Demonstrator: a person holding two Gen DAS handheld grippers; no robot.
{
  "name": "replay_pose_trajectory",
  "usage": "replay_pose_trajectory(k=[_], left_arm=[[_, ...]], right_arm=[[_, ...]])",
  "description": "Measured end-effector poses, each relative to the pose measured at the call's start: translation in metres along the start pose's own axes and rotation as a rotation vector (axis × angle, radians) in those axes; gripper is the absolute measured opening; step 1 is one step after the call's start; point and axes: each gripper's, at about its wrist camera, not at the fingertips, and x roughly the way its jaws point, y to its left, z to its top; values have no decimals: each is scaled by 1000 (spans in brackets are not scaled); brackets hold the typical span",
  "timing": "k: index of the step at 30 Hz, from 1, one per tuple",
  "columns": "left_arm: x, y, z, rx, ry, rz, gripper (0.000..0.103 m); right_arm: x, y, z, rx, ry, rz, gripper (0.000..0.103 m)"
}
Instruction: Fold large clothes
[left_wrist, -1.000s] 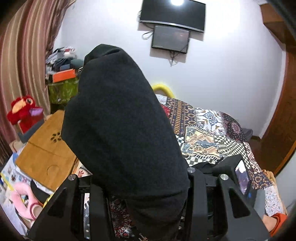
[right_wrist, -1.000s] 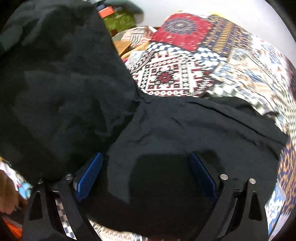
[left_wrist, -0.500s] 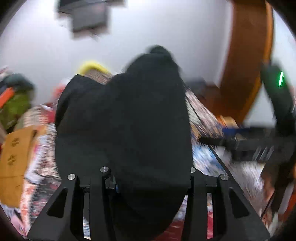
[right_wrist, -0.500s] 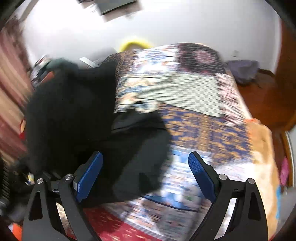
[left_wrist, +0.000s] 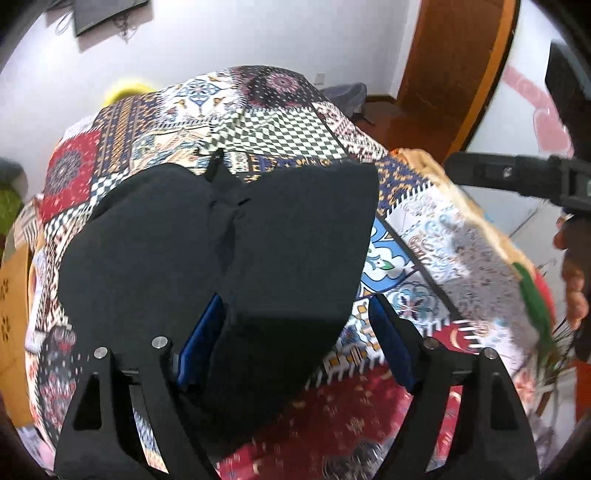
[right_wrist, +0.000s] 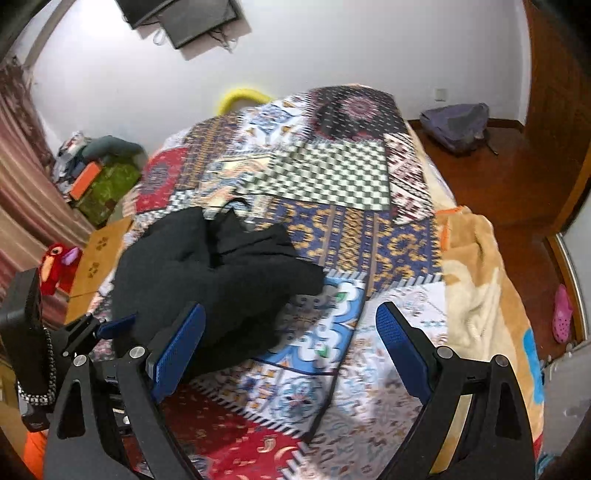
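A black garment (left_wrist: 221, 236) lies bunched on the patchwork bed cover (left_wrist: 288, 122). My left gripper (left_wrist: 293, 343) is open, and the garment's near edge lies between and over its blue pads. In the right wrist view the garment (right_wrist: 218, 277) sits left of centre. My right gripper (right_wrist: 290, 345) is open and empty, above the cover to the garment's right; its left pad (right_wrist: 177, 347) is close to the cloth. The left gripper (right_wrist: 92, 328) shows at the garment's left edge.
An orange-cream blanket (right_wrist: 476, 280) covers the bed's right side. A wooden board (right_wrist: 99, 254), a red plush toy (right_wrist: 53, 264) and a green box (right_wrist: 107, 184) stand left of the bed. A grey bag (right_wrist: 456, 123) and pink shoe (right_wrist: 563, 314) lie on the wooden floor.
The garment was held up in my left gripper; now it lies on the bed and the left gripper has opened. My right gripper has drawn back from the cloth, still open.
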Motion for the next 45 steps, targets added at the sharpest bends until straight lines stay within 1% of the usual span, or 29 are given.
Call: replay_pose_trajectory(k=[2,4,5,6,9,12,14,16,17,18,19,20,21,23,25,27,30,32,34,35,37,39,41,43,44,45], left_arm=[[-20,7,-6,-38,-23,-12,82],[-33,17,-8,-56,-52,1,85],[-44,25,-12,-68,-78,25,85],[-53,28,-17,-75,-98,50,88],[-68,49,-25,-108,-142,143,94],[-63,72,-31,-173,-124,205,95],[-49,84,-36,-217,-81,210,95],[-32,91,-47,-247,-36,178,96],[-29,94,-53,-275,-55,147,97],[-26,97,-59,-298,-62,129,103],[-22,99,-63,-317,-57,114,103],[-16,102,-69,-340,-52,79,103],[-11,104,-73,-359,-45,52,103],[0,106,-82,-405,-21,0,103],[3,106,-87,-432,-20,-24,103],[0,106,-86,-437,-19,-20,103],[-6,108,-82,-451,-10,-12,103],[-13,111,-80,-467,-19,12,103],[-21,119,-79,-505,-48,58,103],[-26,125,-78,-541,-63,97,103],[-30,138,-80,-602,-84,109,103],[-26,152,-82,-670,-75,76,103],[-18,160,-86,-721,-57,20,103],[-5,165,-91,-777,-33,-80,103],[0,166,-93,-798,-28,-120,103],[6,168,-95,-835,-29,-178,103]], right_arm=[[0,14,0,-35,-6,19,92],[2,34,1,-86,-11,37,92],[6,44,2,-110,-12,45,92],[11,51,1,-127,-13,49,92],[30,67,1,-150,-8,52,92],[53,71,-1,-139,34,65,92],[74,63,-7,-123,84,48,92],[89,51,-17,-90,131,34,92],[99,37,-23,-46,159,62,92],[106,24,-28,-7,188,89,92],[113,14,-32,27,222,113,93],[120,3,-35,59,257,135,93],[123,0,-37,73,273,142,93],[122,-2,-39,74,280,145,93],[115,3,-37,39,263,129,93],[109,7,-33,26,257,119,93],[102,2,-26,58,257,134,93],[94,-3,-21,72,233,136,93],[89,-9,-15,86,200,126,95],[85,-14,-11,96,177,122,95],[83,-25,-8,111,155,115,95],[88,-34,-6,126,169,103,95],[100,-44,-5,147,203,104,95],[113,-51,-5,171,254,130,95],[124,-56,-7,191,284,142,95],[130,-58,-8,207,304,148,95]])
